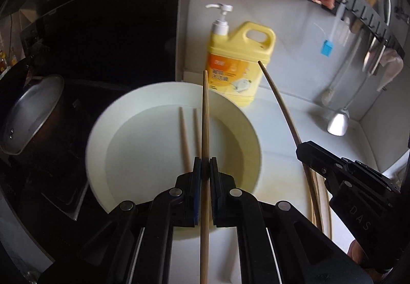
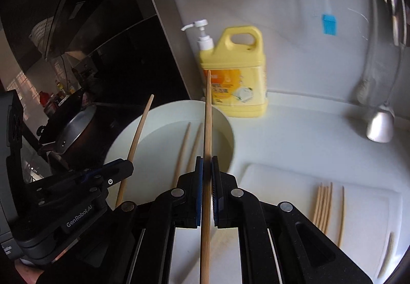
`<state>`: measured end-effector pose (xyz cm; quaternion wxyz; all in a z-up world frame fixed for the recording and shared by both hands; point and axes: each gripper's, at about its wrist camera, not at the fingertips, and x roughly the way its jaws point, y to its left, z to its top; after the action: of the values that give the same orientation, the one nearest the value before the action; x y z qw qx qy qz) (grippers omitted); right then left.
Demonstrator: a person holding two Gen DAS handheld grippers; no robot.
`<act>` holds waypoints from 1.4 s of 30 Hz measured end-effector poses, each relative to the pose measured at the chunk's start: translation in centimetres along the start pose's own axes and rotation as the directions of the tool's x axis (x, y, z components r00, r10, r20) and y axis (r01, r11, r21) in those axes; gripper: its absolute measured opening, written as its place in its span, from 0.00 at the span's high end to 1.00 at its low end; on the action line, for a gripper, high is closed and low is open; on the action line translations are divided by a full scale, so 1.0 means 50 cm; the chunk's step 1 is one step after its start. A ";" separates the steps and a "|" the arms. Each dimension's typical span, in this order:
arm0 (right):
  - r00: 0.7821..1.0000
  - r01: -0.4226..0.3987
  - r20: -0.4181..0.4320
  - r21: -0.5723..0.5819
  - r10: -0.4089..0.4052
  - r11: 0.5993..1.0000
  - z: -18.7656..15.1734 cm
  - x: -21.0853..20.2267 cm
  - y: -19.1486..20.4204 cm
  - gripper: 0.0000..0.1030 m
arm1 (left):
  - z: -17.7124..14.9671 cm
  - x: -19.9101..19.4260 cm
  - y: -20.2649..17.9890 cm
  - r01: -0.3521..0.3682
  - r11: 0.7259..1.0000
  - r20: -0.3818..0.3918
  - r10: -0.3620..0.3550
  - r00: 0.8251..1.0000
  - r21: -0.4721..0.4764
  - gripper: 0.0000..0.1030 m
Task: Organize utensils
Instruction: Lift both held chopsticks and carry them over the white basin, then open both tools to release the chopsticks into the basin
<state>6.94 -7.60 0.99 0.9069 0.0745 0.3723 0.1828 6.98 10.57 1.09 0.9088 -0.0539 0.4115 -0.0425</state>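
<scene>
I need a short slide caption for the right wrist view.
Both grippers each clamp one chopstick above the white bowl.

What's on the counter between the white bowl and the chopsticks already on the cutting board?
Nothing: in the right wrist view, only bare counter and board surface separates the white bowl from the chopsticks on the cutting board.

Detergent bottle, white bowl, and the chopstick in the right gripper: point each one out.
Detergent bottle [image 2: 238,84]: right wrist view, on its label.
White bowl [image 1: 143,155]: left wrist view, on its bare inner floor.
Chopstick in the right gripper [image 2: 208,117]: right wrist view, on the shaft ahead of the jaws.
</scene>
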 end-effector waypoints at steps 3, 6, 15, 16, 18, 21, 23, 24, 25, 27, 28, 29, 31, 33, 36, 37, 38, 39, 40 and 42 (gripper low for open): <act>0.999 -0.045 -0.012 -0.003 0.045 0.999 0.032 0.043 0.044 0.94 | 0.035 0.014 0.062 -0.022 1.000 0.006 0.022 1.000 -0.017 0.93; 0.998 -0.060 -0.027 0.000 0.060 0.998 0.057 0.092 0.070 0.94 | 0.063 0.035 0.106 -0.028 0.999 0.001 0.028 1.000 -0.025 0.93; 0.988 -0.022 -0.154 0.028 0.026 0.999 0.044 0.234 0.097 0.94 | 0.067 0.147 0.157 -0.013 1.000 -0.103 0.011 0.995 -0.017 0.93; 0.986 -0.015 -0.167 0.031 0.020 0.999 0.042 0.244 0.095 0.94 | 0.066 0.160 0.159 -0.011 1.000 -0.115 0.009 0.993 -0.014 0.93; 0.982 0.000 -0.191 0.035 0.006 0.999 0.037 0.262 0.091 0.94 | 0.065 0.185 0.161 -0.003 1.000 -0.136 0.001 0.991 -0.013 0.93; 0.975 0.017 -0.222 0.045 -0.006 0.999 0.031 0.284 0.084 0.94 | 0.064 0.217 0.165 0.002 1.000 -0.161 -0.002 0.987 -0.004 0.93; 0.969 0.027 -0.245 0.048 -0.014 0.998 0.028 0.298 0.083 0.94 | 0.062 0.239 0.164 0.007 1.000 -0.183 -0.007 0.983 0.002 0.93; 0.966 0.037 -0.256 0.046 -0.024 0.998 0.027 0.304 0.084 0.94 | 0.061 0.249 0.163 0.007 1.000 -0.195 -0.007 0.981 0.003 0.93; 0.964 0.047 -0.266 0.045 -0.034 0.998 0.025 0.309 0.085 0.94 | 0.062 0.262 0.158 0.008 1.000 -0.206 -0.007 0.979 0.005 0.93; 0.959 0.055 -0.280 0.046 -0.040 0.997 0.021 0.315 0.083 0.94 | 0.059 0.276 0.158 0.006 1.000 -0.219 -0.005 0.976 0.006 0.93; 0.957 0.061 -0.285 0.046 -0.045 0.997 0.017 0.315 0.082 0.94 | 0.056 0.280 0.159 0.003 1.000 -0.225 -0.002 0.974 0.007 0.93; 0.956 0.065 -0.290 0.048 -0.049 0.997 0.016 0.316 0.081 0.94 | 0.055 0.285 0.159 0.002 1.000 -0.231 0.000 0.973 0.007 0.93; 0.954 0.069 -0.295 0.052 -0.051 0.996 0.013 0.317 0.079 0.94 | 0.053 0.292 0.159 -0.003 1.000 -0.241 0.004 0.970 0.007 0.93; 0.953 0.076 -0.298 0.049 -0.058 0.996 0.010 0.319 0.078 0.94 | 0.049 0.294 0.163 -0.007 1.000 -0.246 0.009 0.969 0.009 0.93; 0.951 0.083 -0.302 0.050 -0.064 0.995 0.007 0.323 0.076 0.94 | 0.046 0.302 0.166 -0.004 1.000 -0.267 0.004 0.964 0.001 0.92; 0.951 0.087 -0.303 0.051 -0.068 0.995 0.005 0.322 0.075 0.94 | 0.044 0.302 0.170 -0.001 1.000 -0.269 -0.001 0.963 -0.007 0.92; 0.950 0.091 -0.303 0.053 -0.071 0.994 0.005 0.324 0.074 0.94 | 0.043 0.300 0.172 -0.003 1.000 -0.267 0.000 0.964 -0.012 0.92; 0.950 0.094 -0.303 0.055 -0.073 0.994 0.003 0.323 0.073 0.94 | 0.043 0.300 0.172 -0.008 1.000 -0.265 0.004 0.964 -0.013 0.92; 0.950 0.096 -0.303 0.056 -0.074 0.994 0.003 0.322 0.072 0.94 | 0.043 0.298 0.173 -0.013 1.000 -0.263 0.009 0.965 -0.015 0.92; 0.950 0.104 -0.302 0.054 -0.083 0.993 0.004 0.322 0.074 0.91 | 0.042 0.291 0.174 -0.024 1.000 -0.263 0.018 0.965 -0.018 0.90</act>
<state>16.65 2.03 -8.31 0.8447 0.0596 0.5143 0.1359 18.41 17.55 -9.52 0.8461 -0.0529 0.5293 -0.0353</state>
